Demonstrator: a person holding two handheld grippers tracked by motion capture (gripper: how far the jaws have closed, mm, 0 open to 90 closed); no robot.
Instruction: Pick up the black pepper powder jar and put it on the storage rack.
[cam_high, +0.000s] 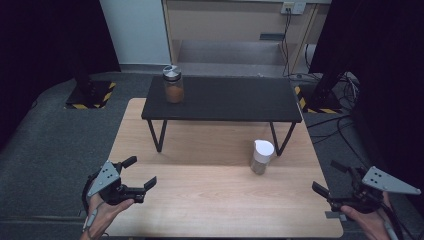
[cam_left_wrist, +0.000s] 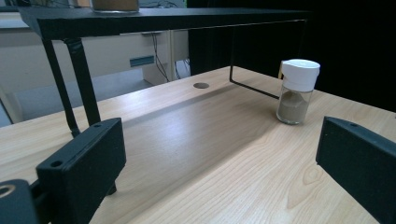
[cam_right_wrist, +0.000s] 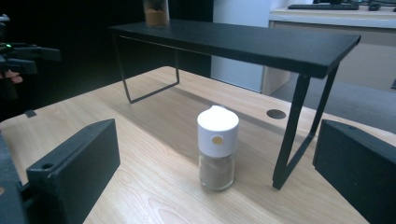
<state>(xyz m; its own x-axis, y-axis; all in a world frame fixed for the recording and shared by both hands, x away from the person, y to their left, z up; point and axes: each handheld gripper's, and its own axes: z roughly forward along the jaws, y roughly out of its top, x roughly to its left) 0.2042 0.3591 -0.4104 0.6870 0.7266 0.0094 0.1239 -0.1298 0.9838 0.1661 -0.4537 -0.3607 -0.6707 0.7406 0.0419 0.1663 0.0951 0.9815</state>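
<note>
Two tongs sit at the lower corners of the high view. Lower left, the left tongs are spread wide over the wooden surface edge, gripping nothing. Upper left of centre, a silver-lidded jar stands on the black shelf. Right of centre, the white-capped spice shaker stands upright beside the shelf's leg. Lower right, the right tongs are spread too, empty, well apart from the shaker.

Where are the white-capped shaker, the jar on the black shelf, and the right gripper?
white-capped shaker (cam_right_wrist: 217, 128): right gripper view, on its cap.
jar (cam_high: 174, 91): high view, on its glass body.
right gripper (cam_high: 334, 178): high view, between its fingertips.
</note>
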